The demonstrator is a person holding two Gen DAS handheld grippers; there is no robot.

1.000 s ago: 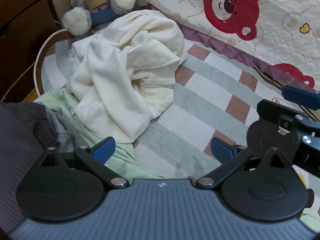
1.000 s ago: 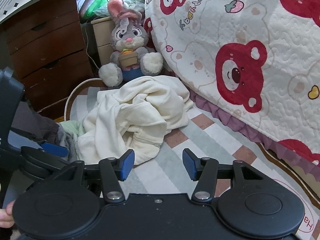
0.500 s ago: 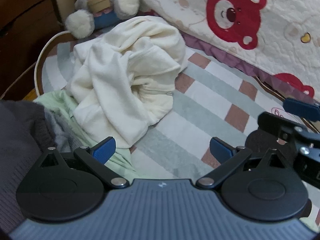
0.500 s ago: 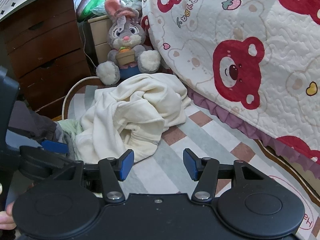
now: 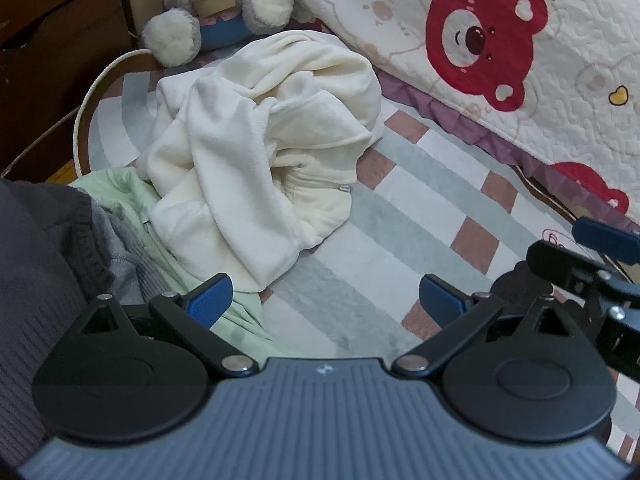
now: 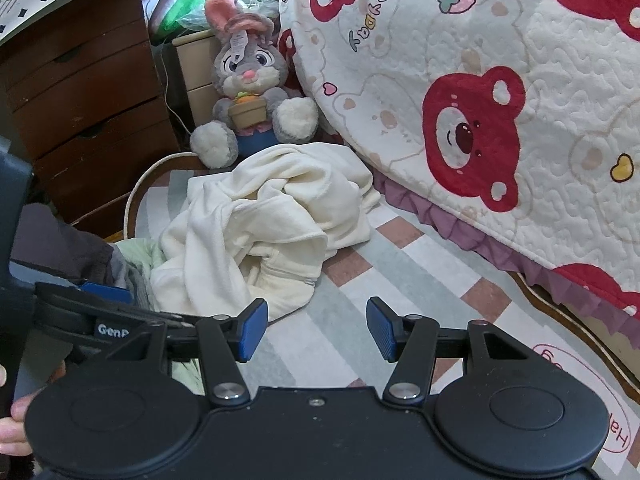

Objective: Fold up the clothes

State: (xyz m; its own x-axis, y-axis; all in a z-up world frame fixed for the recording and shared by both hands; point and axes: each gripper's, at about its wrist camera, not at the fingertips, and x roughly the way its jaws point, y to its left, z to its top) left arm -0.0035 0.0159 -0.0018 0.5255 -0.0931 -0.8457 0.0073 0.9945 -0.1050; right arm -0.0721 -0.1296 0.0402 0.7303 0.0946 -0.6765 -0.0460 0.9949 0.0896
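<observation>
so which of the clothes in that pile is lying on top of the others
The cream fleece jacket, crumpled with its zip showing. It overlaps the pale green garment, which lies flatter beneath it, beside the dark grey knit at the left edge.

Both wrist cameras look forward and down along their own fingers, from low over the striped rug (image 5: 400, 216). The left wrist view sits nearer the cream fleece garment (image 5: 260, 152); the right wrist view (image 6: 264, 232) faces higher, reaching the dresser (image 6: 88, 108). Both share the garment, plush rabbit (image 6: 252, 92) and bear-print quilt (image 5: 500, 40).
</observation>
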